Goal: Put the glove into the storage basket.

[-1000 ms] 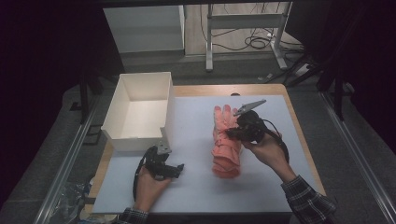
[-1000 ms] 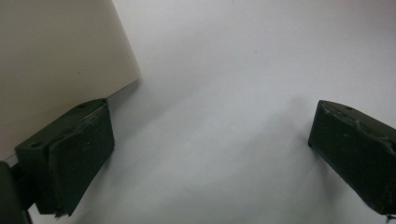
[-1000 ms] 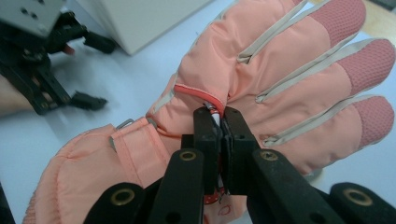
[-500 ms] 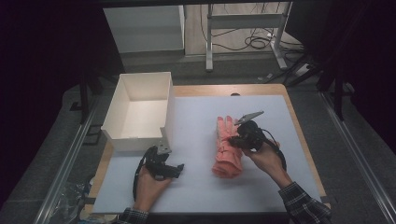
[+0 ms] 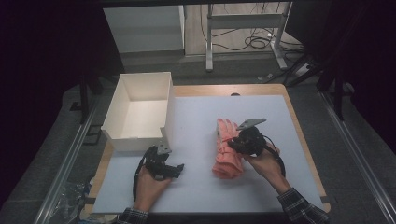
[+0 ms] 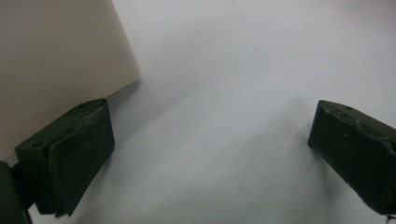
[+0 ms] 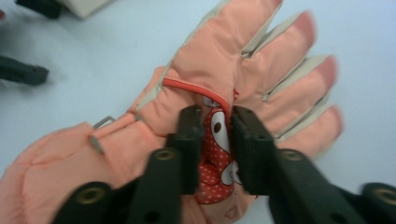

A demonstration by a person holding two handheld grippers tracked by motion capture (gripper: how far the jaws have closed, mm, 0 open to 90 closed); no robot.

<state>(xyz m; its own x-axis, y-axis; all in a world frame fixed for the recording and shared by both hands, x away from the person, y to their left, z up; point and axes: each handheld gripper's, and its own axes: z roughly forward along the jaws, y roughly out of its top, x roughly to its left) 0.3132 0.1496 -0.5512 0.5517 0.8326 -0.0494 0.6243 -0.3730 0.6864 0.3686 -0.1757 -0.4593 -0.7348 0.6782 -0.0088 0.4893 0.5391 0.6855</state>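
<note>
A pair of salmon-pink gloves (image 5: 226, 157) lies stacked on the white mat, fingers pointing away from me. My right gripper (image 5: 237, 143) is over the middle of the gloves. In the right gripper view, the right gripper (image 7: 217, 127) has its jaws pinched on a fold of the top glove (image 7: 219, 60), at a red dotted cartoon patch (image 7: 212, 154). My left gripper (image 5: 173, 170) rests low near the front left of the mat. In the left gripper view, the left gripper (image 6: 210, 154) stands wide open over bare mat with nothing between its jaws.
A white open box (image 5: 169, 117) stands at the back left, and its wall (image 6: 56, 56) is close beside the left gripper's left jaw. A wooden table edge (image 5: 303, 140) frames the mat. Beyond the table are a metal stand and cables (image 5: 252, 42) on the floor.
My right gripper has drawn back toward the near edge, pulling the gloves with it. The left gripper has stayed in place and open.
</note>
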